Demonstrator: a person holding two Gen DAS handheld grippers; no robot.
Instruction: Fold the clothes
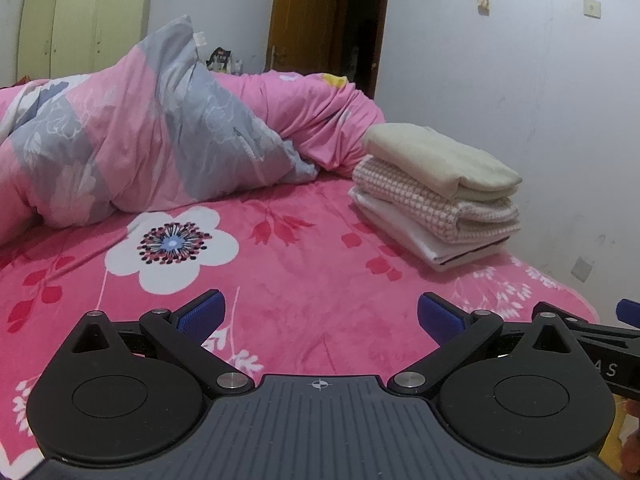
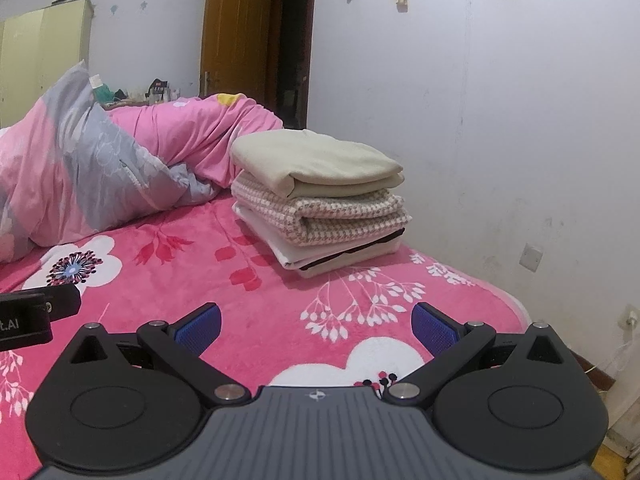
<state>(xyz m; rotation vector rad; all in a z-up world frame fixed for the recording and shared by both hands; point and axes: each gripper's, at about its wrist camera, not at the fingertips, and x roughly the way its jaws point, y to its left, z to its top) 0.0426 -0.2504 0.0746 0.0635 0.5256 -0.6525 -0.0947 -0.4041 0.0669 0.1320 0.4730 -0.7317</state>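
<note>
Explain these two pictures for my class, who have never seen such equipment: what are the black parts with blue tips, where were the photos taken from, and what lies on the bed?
Each picture comes from a camera mounted on a hand-held gripper, looking forward along its two blue-padded fingers. One shows the left gripper, the other the right gripper. Both are open and hold nothing. They hover over a bed with a pink flowered blanket. On it sits a stack of folded clothes: cream on top, a checked piece below, white underneath. A rumpled pink and grey quilt lies behind.

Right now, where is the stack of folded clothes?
The stack of folded clothes lies on the pink bed, right of the rumpled quilt, near the white wall.
</note>
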